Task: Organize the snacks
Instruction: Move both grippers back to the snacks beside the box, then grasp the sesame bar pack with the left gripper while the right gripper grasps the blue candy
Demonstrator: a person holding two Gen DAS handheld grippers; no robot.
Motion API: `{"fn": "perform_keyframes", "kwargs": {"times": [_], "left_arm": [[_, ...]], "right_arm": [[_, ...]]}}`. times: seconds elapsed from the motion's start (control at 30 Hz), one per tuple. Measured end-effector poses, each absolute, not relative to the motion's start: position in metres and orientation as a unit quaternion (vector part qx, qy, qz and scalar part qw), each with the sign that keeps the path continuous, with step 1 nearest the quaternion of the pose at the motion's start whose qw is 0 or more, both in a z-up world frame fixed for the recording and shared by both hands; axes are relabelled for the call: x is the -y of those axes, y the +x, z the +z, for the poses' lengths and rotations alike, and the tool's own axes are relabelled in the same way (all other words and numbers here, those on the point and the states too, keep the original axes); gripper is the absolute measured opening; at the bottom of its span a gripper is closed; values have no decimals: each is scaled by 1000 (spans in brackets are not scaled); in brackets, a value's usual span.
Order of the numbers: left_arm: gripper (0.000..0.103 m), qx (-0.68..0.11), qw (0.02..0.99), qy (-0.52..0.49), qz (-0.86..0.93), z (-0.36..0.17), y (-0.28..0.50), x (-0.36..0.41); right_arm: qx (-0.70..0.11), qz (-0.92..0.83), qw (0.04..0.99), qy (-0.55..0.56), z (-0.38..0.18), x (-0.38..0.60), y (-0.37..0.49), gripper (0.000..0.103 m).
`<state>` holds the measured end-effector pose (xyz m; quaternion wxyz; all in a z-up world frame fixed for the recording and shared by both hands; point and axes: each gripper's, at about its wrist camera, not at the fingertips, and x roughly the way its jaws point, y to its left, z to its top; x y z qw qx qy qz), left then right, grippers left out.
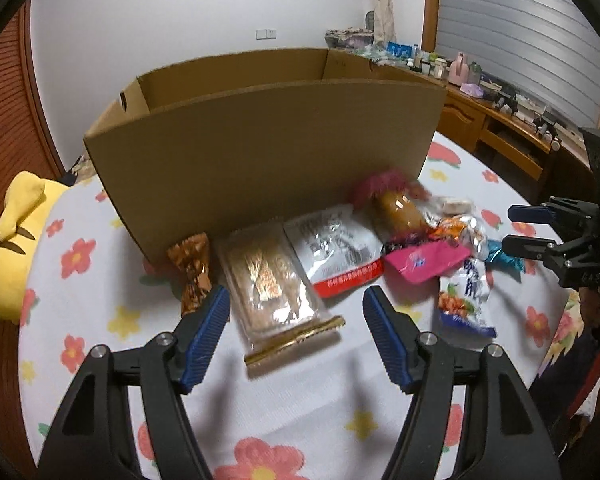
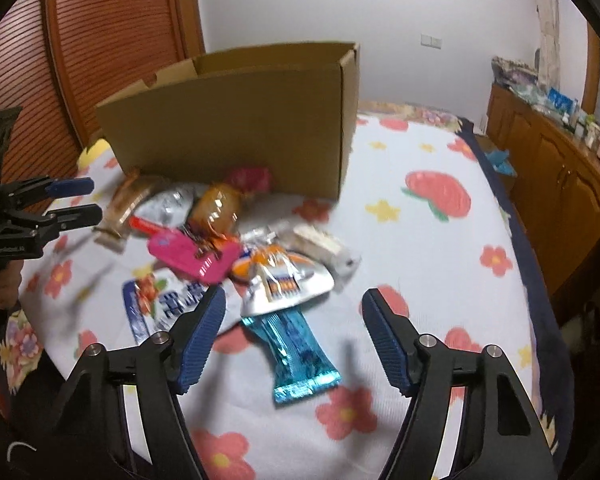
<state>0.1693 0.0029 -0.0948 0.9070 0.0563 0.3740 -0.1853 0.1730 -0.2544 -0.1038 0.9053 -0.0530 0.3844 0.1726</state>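
An open cardboard box (image 1: 268,140) stands on a flower-print cloth (image 1: 300,392); it also shows in the right wrist view (image 2: 240,128). Several snack packets lie in front of it. My left gripper (image 1: 296,320) is open and empty, its jaws either side of a clear gold-edged cracker pack (image 1: 276,288). A white and red pack (image 1: 336,252) and a pink packet (image 1: 424,262) lie to the right. My right gripper (image 2: 294,322) is open and empty above a blue wrapper (image 2: 296,352) and a silver-orange packet (image 2: 284,280). The right gripper also shows at the right edge of the left wrist view (image 1: 520,228).
A yellow plush toy (image 1: 12,240) lies at the left of the cloth. A wooden dresser (image 2: 548,184) with bottles and clutter runs along the right wall. A slatted wooden door (image 2: 80,40) stands behind the box. The left gripper (image 2: 76,200) shows at left in the right wrist view.
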Motion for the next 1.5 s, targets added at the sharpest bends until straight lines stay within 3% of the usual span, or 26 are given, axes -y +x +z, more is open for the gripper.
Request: {"fn": "perform_keyframes", "kwargs": {"times": [0.4, 0.53, 0.8, 0.97, 1.27, 1.5], "left_arm": [[69, -387, 906, 41, -166, -105, 175, -16], [68, -390, 906, 36, -161, -108, 178, -20], [52, -398, 900, 25, -174, -108, 189, -14], [49, -397, 901, 30, -174, -100, 197, -7], [53, -421, 896, 44, -135, -102, 230, -1], [64, -441, 887, 33, -130, -116, 239, -2]], "right_arm": [[-396, 160, 902, -66, -130, 255, 166, 52], [-371, 149, 913, -79, -135, 252, 159, 52], [-347, 150, 923, -76, -138, 252, 157, 51], [-343, 149, 924, -81, -139, 250, 155, 51], [-341, 150, 924, -81, -139, 251, 155, 51], [-341, 151, 924, -81, -140, 251, 154, 51]]}}
